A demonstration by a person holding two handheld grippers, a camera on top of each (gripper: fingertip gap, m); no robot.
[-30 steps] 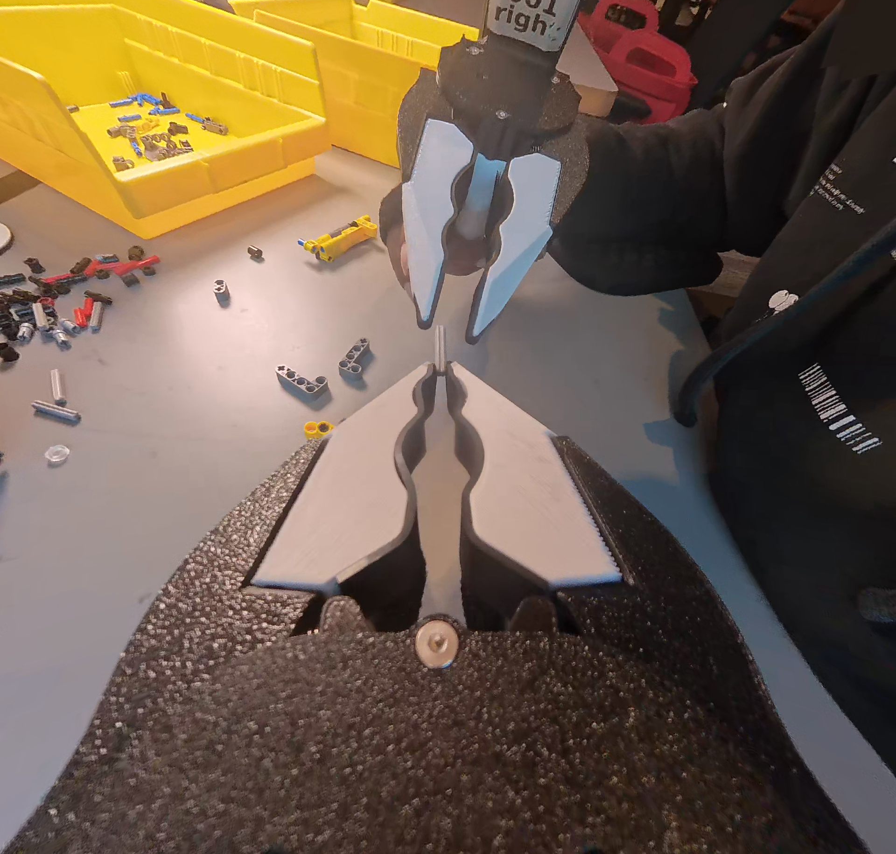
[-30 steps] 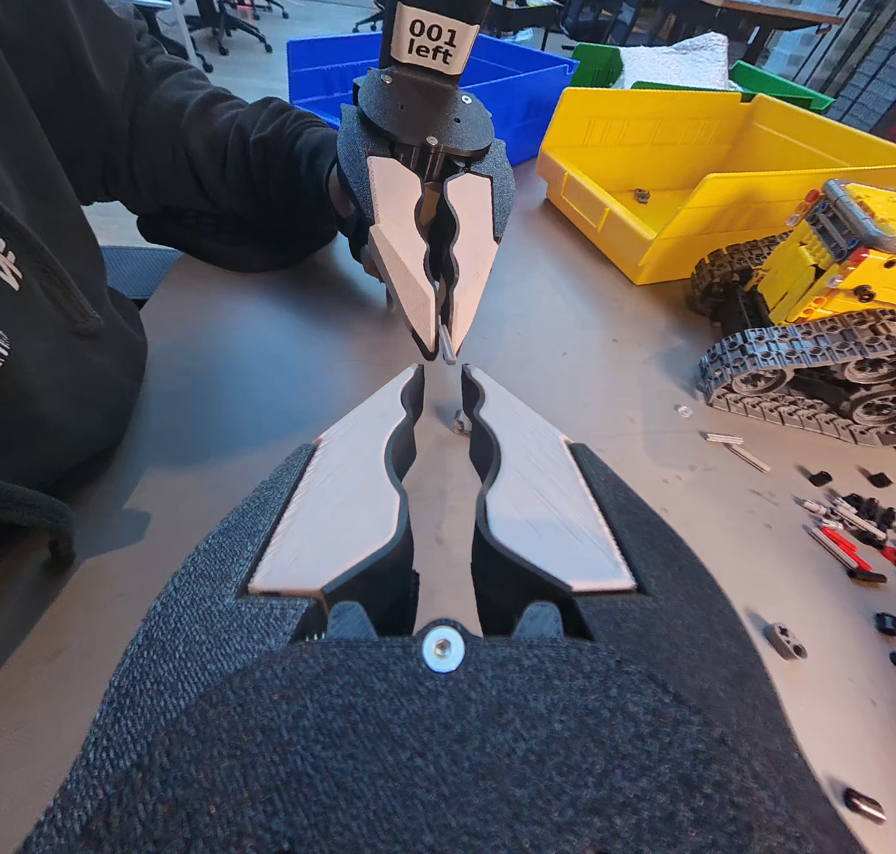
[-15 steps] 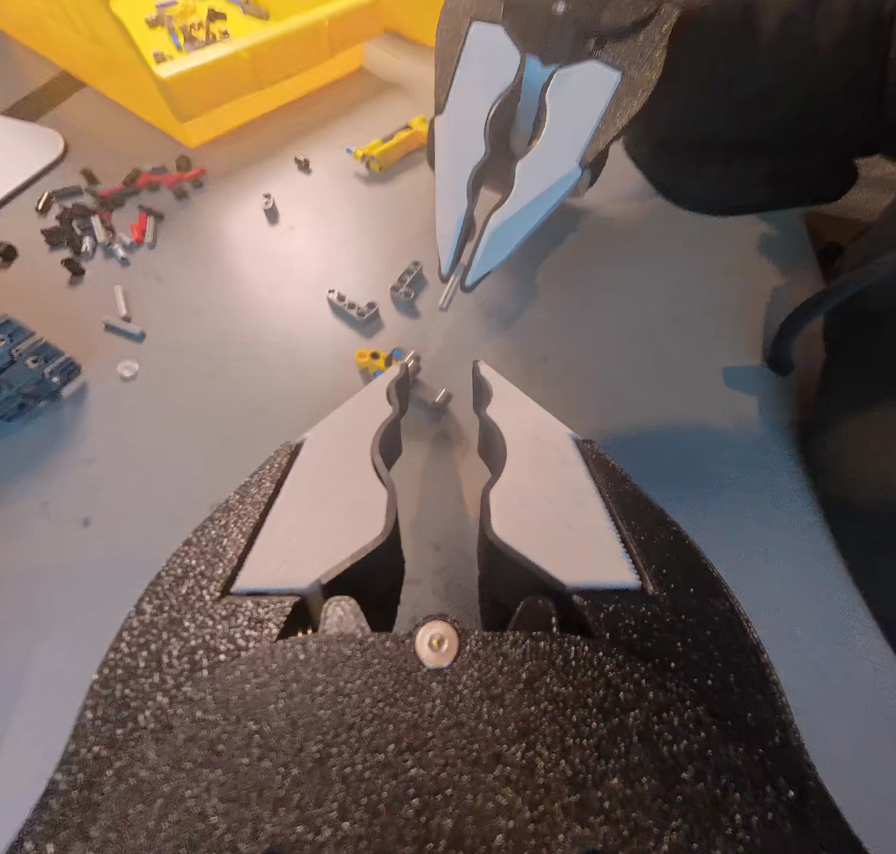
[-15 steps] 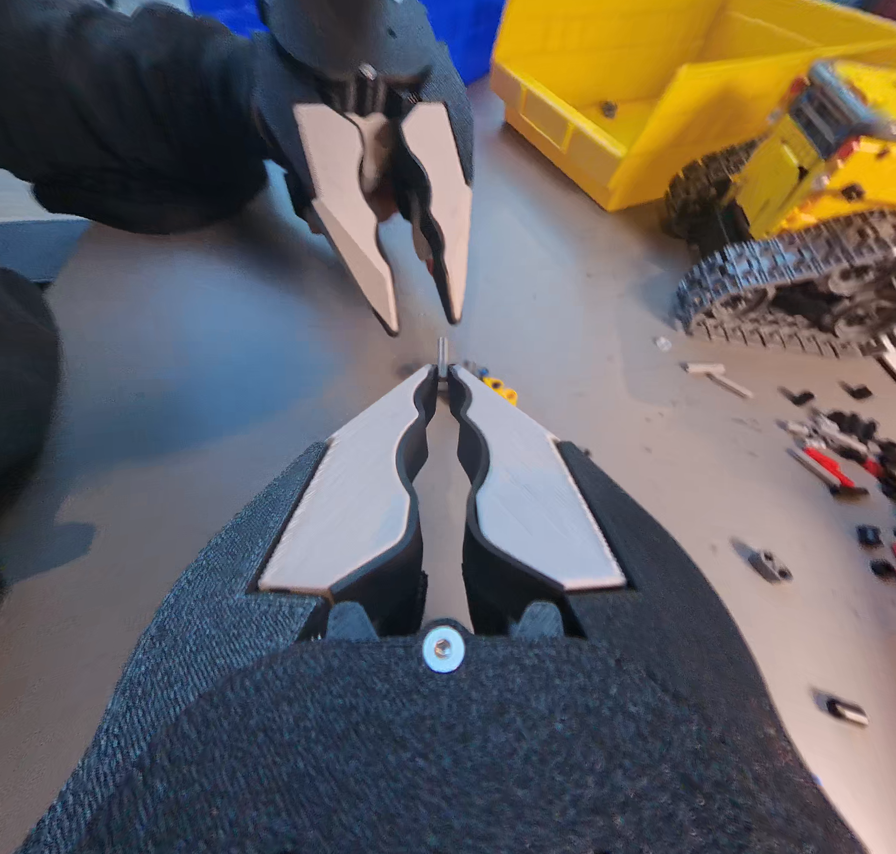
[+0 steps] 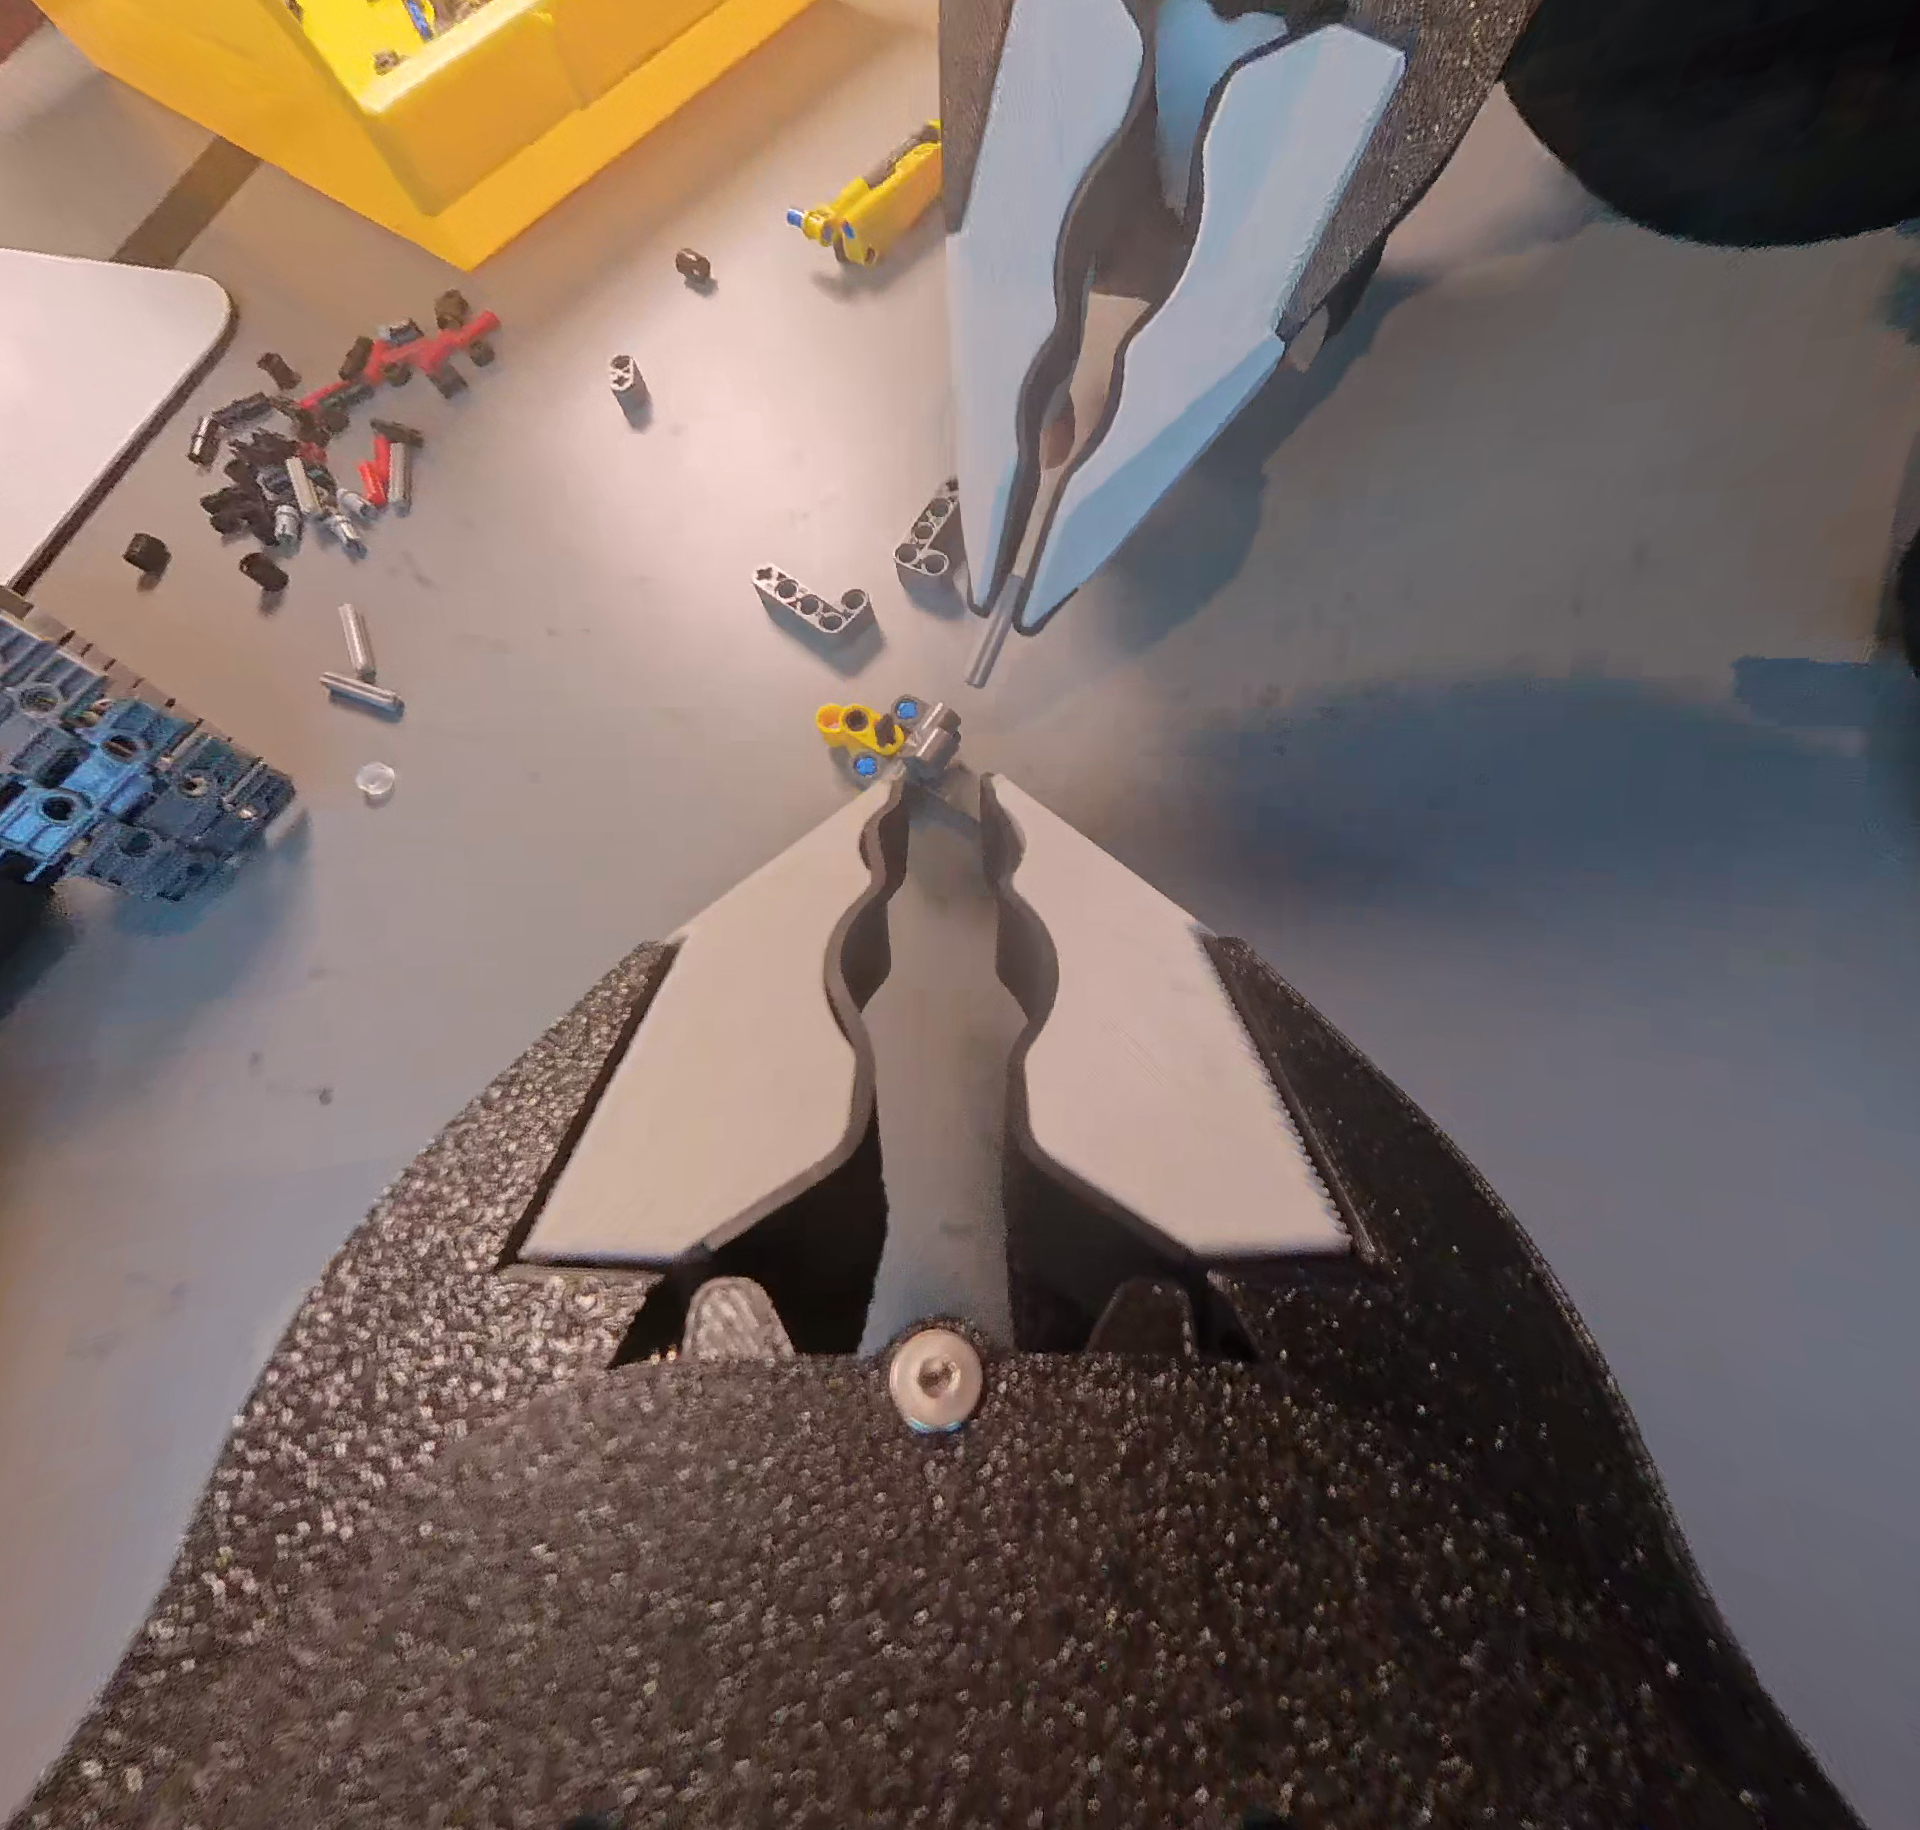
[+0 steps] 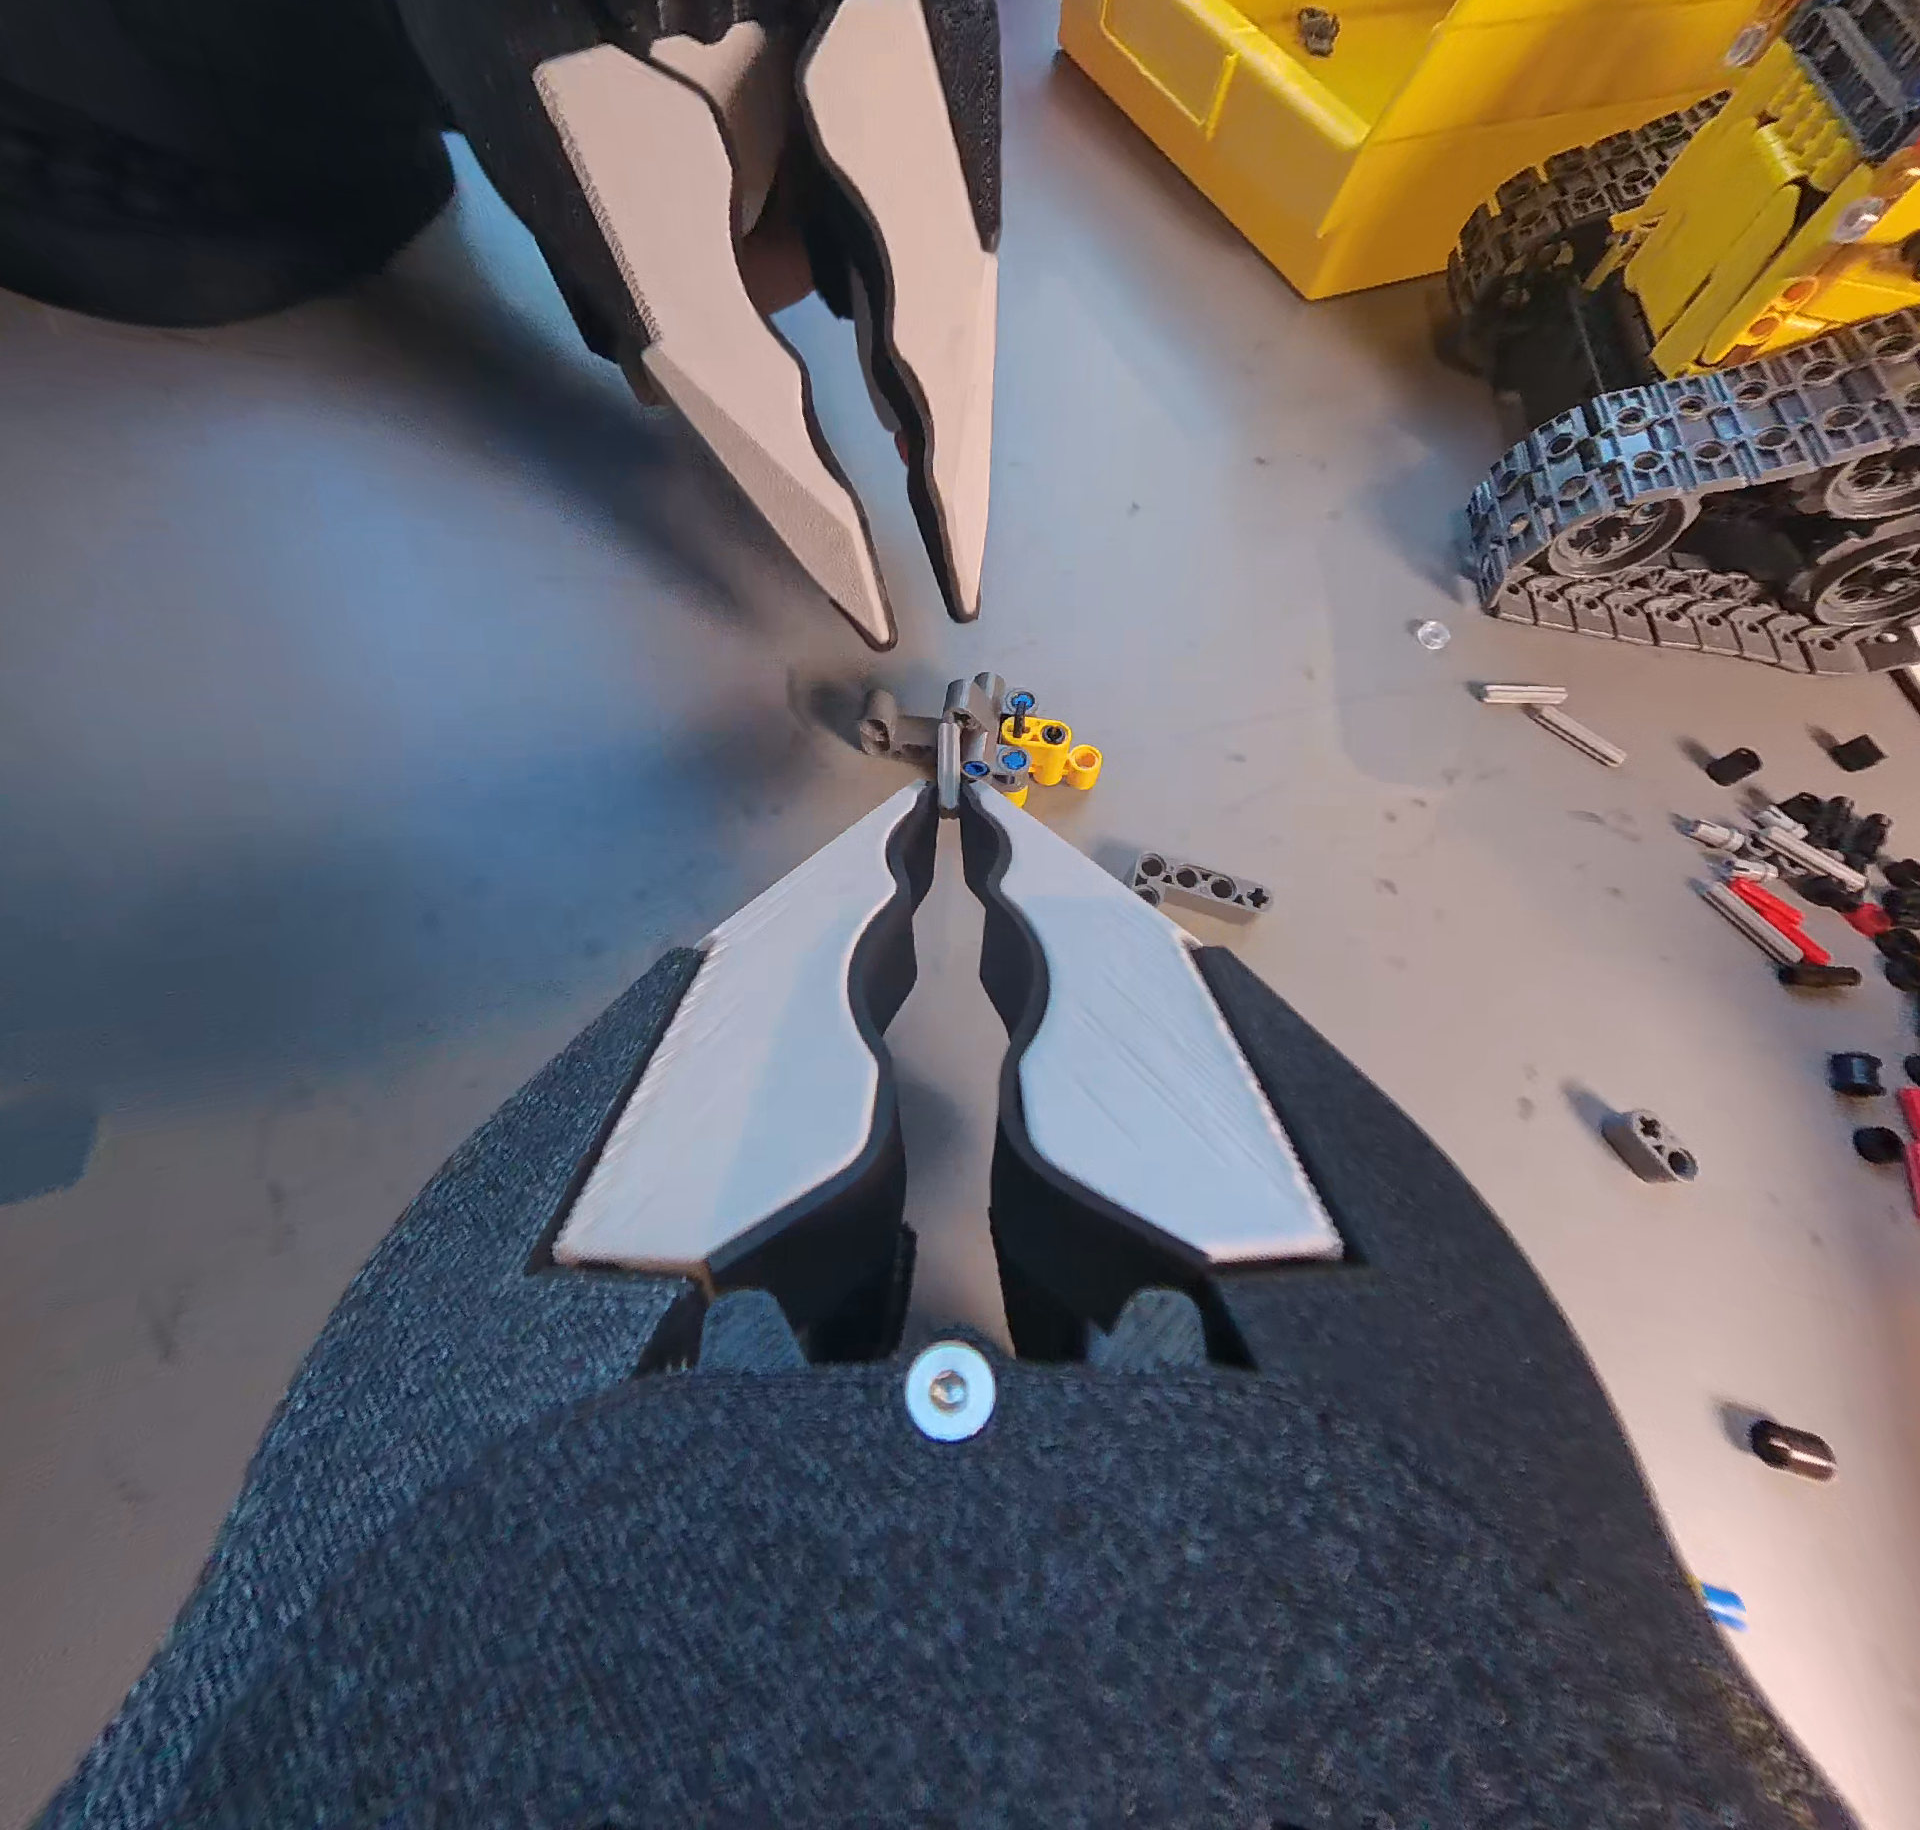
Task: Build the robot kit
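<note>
A: What is each one doing?

B: The right hand-held gripper point(image 6: 943, 793) is clamped on a thin grey axle point(image 5: 987, 653). Only 1 end is pinched at the very tips; the rest sticks out in front, slanting down toward the tabletop point(image 5: 1455, 533).

A: And the other one?

B: The left hand-held gripper point(image 5: 940, 793) has its 2 fingers apart and holds nothing. Its tips sit low, right by a small yellow-and-grey assembly point(image 5: 873, 736) with blue pins, which lies on the tabletop between the 2 tools. I cannot tell whether the tips touch it.

A: How close is the axle to that assembly?

B: Just beside it, the free end short of its grey connector, not touching.

A: Any advice on handling?

B: My judgement: with so little of the axle inside the tips, it can swivel easily, so the squeeze should be firm and the rod in line with whatever hole it meets. The assembly is light and loose, so it would slide unless braced from the far side.

A: What else is about?

B: An L-shaped grey beam point(image 5: 816, 606) near the axle, a scatter of black and red pieces point(image 5: 312, 461), a yellow bin point(image 5: 468, 118) and a tracked yellow vehicle model point(image 6: 1714, 378).
</note>
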